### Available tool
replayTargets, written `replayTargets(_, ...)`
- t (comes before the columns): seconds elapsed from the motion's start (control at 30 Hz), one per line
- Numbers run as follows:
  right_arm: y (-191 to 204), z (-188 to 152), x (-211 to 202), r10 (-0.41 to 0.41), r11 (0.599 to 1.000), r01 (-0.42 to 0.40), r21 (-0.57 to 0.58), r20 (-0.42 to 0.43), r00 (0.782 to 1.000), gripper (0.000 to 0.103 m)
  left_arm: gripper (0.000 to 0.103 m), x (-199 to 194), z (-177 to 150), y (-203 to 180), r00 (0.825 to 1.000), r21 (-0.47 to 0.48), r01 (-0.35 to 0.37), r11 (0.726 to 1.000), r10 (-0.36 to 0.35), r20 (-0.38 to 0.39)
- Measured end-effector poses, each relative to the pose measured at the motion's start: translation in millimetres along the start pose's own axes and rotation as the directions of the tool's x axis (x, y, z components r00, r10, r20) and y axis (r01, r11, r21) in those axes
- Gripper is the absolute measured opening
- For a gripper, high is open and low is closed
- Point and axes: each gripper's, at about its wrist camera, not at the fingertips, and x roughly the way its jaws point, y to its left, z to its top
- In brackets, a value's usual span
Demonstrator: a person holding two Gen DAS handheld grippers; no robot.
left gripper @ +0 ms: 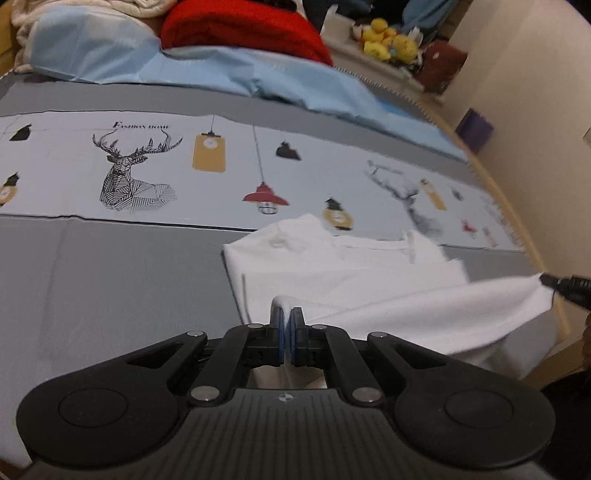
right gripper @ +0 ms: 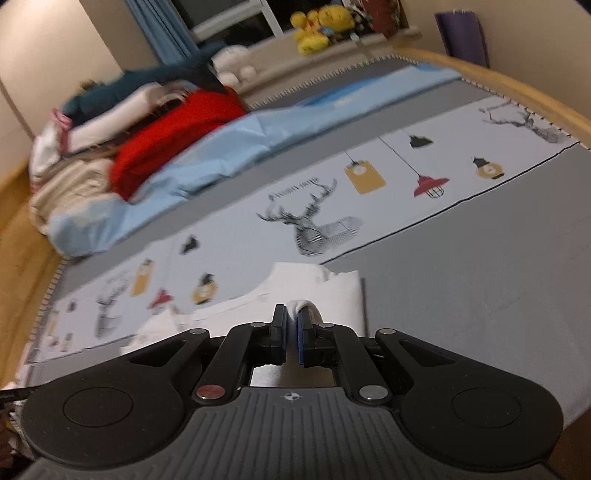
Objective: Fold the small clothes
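Mid-fold, by the look of it: one white garment (left gripper: pixel 354 266), far part lying flat on the grey printed bedspread (left gripper: pixel 110 266), near edge lifted off it. Left gripper (left gripper: pixel 287 314) pinched tight on one corner of that edge; right gripper (right gripper: pixel 291 312) clamped likewise on the other, cloth bunched between the pads. Fold-over and laying down not yet done. Count: one garment in work, two grippers; behind, one red pile (left gripper: pixel 243 29), one blue sheet (left gripper: pixel 184 66).

1 white garment (left gripper: pixel 369 273), 2 grippers, 1 red blanket (left gripper: pixel 243 29), 1 light blue sheet (left gripper: pixel 221 70), 2 printed deer (left gripper: pixel 129 173)
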Motion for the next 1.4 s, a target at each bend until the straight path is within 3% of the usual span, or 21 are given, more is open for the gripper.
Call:
replayTargets(0.1, -7, 3, 41, -0.032, 0.999, 0.033, 0.002, -0.051, 0.998, 0.005, 0.003, 38, 0, 13, 0.999, -0.068, 0.003, 0.998, -0.006, -0.041)
replayTargets(0.3, -21, -9, 96, -0.103, 0.995, 0.103, -0.012, -0.16, 0.982, 0.006, 0.006, 74, 3, 10, 0.996, -0.006, -0.039, 0.999, 0.038, -0.079)
replayTargets(0.5, -33, 2, 96, -0.162, 0.986, 0.164, 0.011, -0.103, 0.981, 0.012, 0.006, 72, 8, 27, 0.995, -0.086, -0.09, 0.992, 0.086, -0.053)
replayTargets(0.77, -57, -3, 86, -0.203, 0.978, 0.208, 0.026, -0.118, 0.972, 0.013, 0.006, 74, 5, 27, 0.989, -0.071, -0.13, 0.989, 0.124, -0.08)
replayTargets(0.9, -58, -9, 87, -0.196, 0.98, 0.199, 0.008, -0.154, 0.969, 0.022, 0.007, 75, 3, 25, 0.987, -0.059, -0.137, 0.989, 0.132, -0.09)
replayTargets(1.1, -42, -18, 98, -0.172, 0.983, 0.155, -0.094, -0.218, 0.961, 0.024, 0.01, 76, 0, 27, 0.985, -0.066, -0.14, 0.988, 0.133, -0.109)
replayTargets(1.3, -28, -25, 113, -0.157, 0.98, 0.114, -0.163, -0.287, 0.945, 0.024, 0.021, 99, -9, 24, 0.959, -0.015, -0.154, 0.988, 0.146, -0.242)
replayTargets(1.4, -19, -29, 122, -0.166, 0.969, 0.096, -0.227, -0.317, 0.934, 0.024, 0.021, 105, -11, 17, 0.956, 0.028, -0.13, 0.991, 0.133, -0.262)
